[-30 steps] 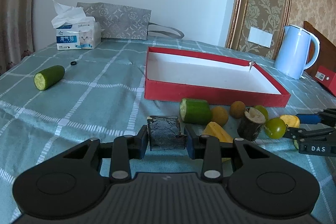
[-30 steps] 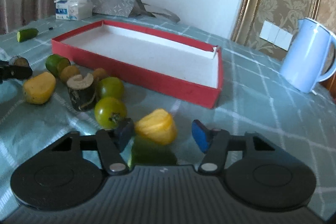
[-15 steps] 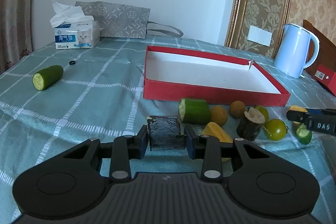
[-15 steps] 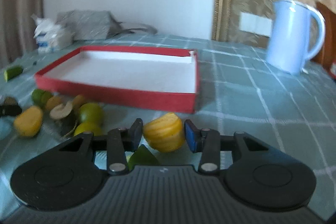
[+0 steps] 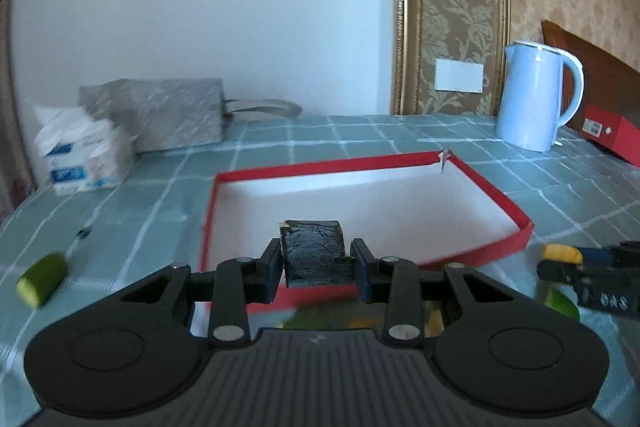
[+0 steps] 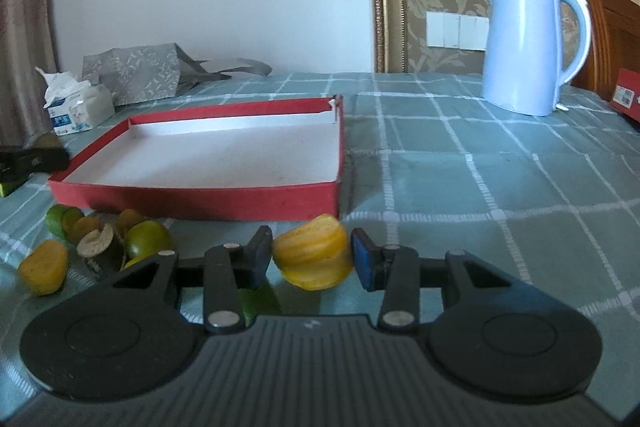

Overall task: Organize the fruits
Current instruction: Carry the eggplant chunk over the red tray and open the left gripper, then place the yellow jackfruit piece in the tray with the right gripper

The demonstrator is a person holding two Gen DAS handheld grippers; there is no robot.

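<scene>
Left gripper (image 5: 316, 261): 1 dark chunk (image 5: 316, 255) | right gripper (image 6: 312, 259): 1 yellow fruit (image 6: 314, 255)

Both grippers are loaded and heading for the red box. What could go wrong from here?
1. The left gripper grips the dark block just above the red box near wall; carried low, it might clip that rim.
2. The right gripper pinches the rounded yellow fruit, which may slip.
3. Both converge on one box and could collide.
</scene>
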